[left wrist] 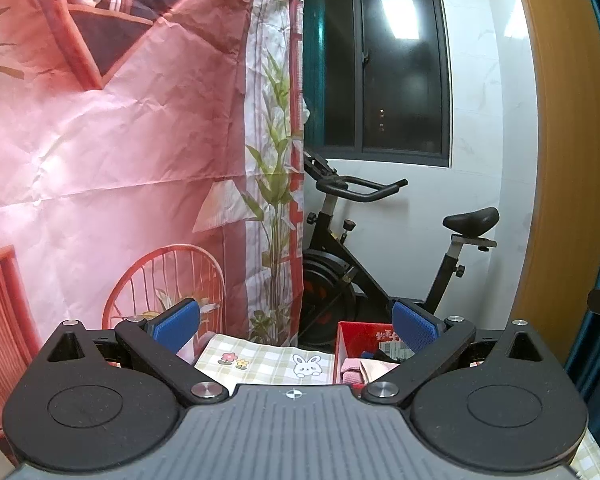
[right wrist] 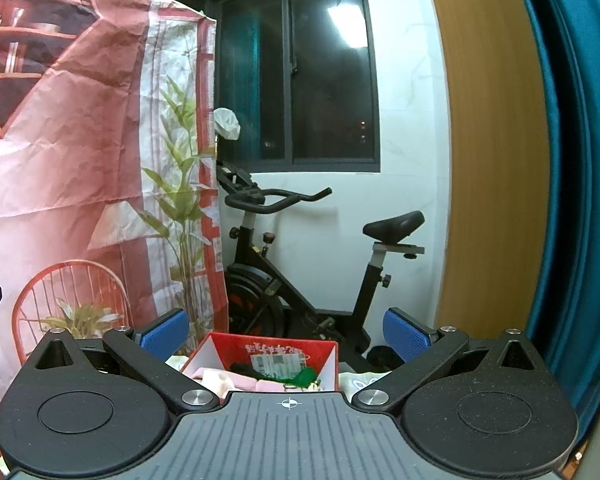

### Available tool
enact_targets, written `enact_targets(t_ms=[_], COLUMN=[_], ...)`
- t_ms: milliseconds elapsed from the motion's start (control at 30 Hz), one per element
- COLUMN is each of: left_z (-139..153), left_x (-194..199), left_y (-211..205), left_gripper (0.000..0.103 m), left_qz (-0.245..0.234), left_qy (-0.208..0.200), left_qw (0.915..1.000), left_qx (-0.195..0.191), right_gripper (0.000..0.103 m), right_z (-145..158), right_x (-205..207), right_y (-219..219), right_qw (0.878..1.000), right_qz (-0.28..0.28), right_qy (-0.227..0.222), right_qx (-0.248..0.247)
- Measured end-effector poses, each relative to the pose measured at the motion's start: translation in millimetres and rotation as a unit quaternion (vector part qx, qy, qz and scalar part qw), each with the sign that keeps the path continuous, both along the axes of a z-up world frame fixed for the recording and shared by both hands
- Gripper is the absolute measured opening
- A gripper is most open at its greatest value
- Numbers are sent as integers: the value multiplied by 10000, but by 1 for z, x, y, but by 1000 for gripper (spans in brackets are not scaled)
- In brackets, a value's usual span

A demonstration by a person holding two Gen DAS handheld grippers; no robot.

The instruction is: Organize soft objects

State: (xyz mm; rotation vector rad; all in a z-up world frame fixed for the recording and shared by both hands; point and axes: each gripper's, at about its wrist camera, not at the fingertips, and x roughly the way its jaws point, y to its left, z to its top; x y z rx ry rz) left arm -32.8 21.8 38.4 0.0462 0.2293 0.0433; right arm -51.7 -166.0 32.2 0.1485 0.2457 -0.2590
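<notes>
Below my two cameras, at the bottom edge of each view, sits a red box point(right wrist: 260, 354) on a checked cloth with a rabbit print point(left wrist: 268, 360), which covers what I take to be the counter. Inside the red box I can make out pink folded fabric point(right wrist: 236, 382), something dark, and a green item point(right wrist: 304, 376); most of the contents are hidden behind the gripper bodies.

My left hand-held gripper point(left wrist: 296, 326) is spread wide with nothing between its blue pads, held above the cloth just left of the box. My right hand-held gripper point(right wrist: 286, 332) is equally wide and empty, lined up over the box itself.

I judge the pink fabric to be light, limp and easily bunched, so it should not slip from the textured pads but will sag and trail if taken by a corner. I would pinch a folded edge or a thick bundle near its middle. The box looks like thin card and may slide or tip if a piece snags its wall.

Behind everything stand an exercise bike point(right wrist: 300, 248) and a printed pink backdrop point(left wrist: 120, 140).
</notes>
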Motion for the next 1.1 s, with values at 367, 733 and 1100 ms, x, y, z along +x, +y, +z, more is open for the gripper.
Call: enact_targets(t_ms=[367, 733, 1100], left_z=[1, -3, -4], left_x=[1, 3, 3], left_y=[1, 0, 1], left_gripper=[103, 103, 103], left_qz=[-16, -136, -218], left_qy=[-1, 78, 87], left_qw=[10000, 9999, 9997], left_qx=[8, 7, 4], right_gripper=[103, 103, 103], right_z=[0, 1, 0], right_x=[0, -1, 1], right_y=[3, 4, 9], right_qw=[10000, 10000, 9999], right_qz=[19, 55, 97], right_qy=[-19, 6, 30], right_qx=[-1, 13, -1])
